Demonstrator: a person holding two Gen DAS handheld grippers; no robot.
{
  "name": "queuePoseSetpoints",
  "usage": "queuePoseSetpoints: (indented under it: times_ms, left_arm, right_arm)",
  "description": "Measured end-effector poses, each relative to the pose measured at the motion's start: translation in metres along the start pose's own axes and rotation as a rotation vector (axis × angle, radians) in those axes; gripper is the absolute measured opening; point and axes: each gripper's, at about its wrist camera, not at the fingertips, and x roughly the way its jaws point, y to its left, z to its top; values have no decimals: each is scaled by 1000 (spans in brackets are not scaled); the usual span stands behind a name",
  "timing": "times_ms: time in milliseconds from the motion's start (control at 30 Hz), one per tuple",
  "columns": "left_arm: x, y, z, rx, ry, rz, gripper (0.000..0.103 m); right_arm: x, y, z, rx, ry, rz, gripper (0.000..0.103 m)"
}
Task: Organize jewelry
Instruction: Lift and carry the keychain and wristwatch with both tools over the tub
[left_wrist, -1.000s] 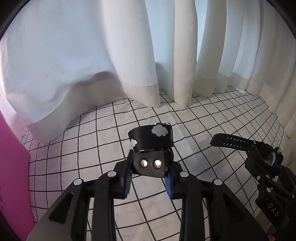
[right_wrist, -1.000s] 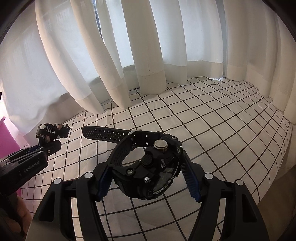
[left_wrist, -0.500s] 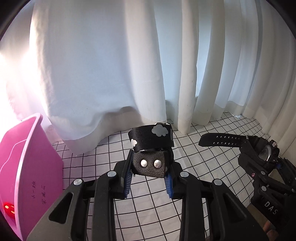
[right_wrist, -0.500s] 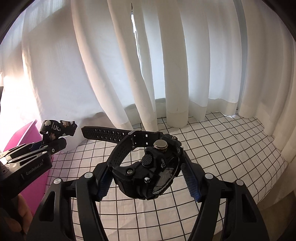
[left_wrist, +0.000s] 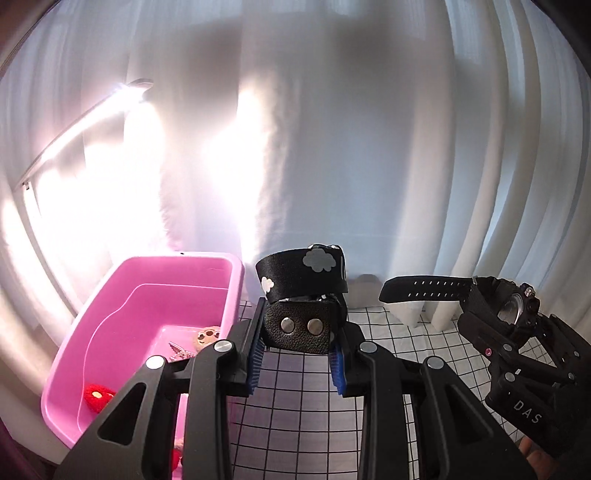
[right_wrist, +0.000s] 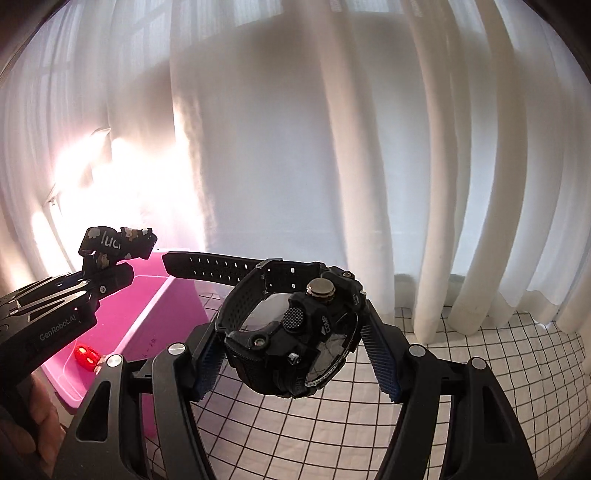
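My left gripper (left_wrist: 298, 363) is shut on a black bracelet (left_wrist: 301, 278) with white cloud prints and two snap studs, held in the air just right of the pink bin (left_wrist: 96, 325). My right gripper (right_wrist: 295, 363) is shut on a chunky black wristwatch (right_wrist: 295, 339), its strap pointing left toward the bin. The watch (left_wrist: 495, 306) and right gripper show at the right in the left wrist view; the bracelet (right_wrist: 116, 245) and left gripper show at the left in the right wrist view, above the bin (right_wrist: 162, 306).
The bin holds a red heart-shaped piece (left_wrist: 96, 395), a round tan piece (left_wrist: 207, 336) and a silver chain (left_wrist: 179, 352). A white cloth with a black grid (left_wrist: 306, 402) covers the table. White curtains (left_wrist: 369, 147) hang close behind.
Both grippers have risen and swung left with their loads. The pink bin has come fully into view on the left, and the curtains now fill most of both views.
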Motion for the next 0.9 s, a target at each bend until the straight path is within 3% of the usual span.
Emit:
queuePoseSetpoints:
  times_ms: [300,567,900]
  left_arm:
    - [0,94,15,-111,-49,186,29]
    - [1,172,2,-255,32,331,29]
    - [14,204,-36,-478,167,424,29]
  right_arm:
    - [54,81,55,-133,-4,214,65]
    - [109,149,80,-206,74,378,65]
    - [174,206,77,-385,259,523,65]
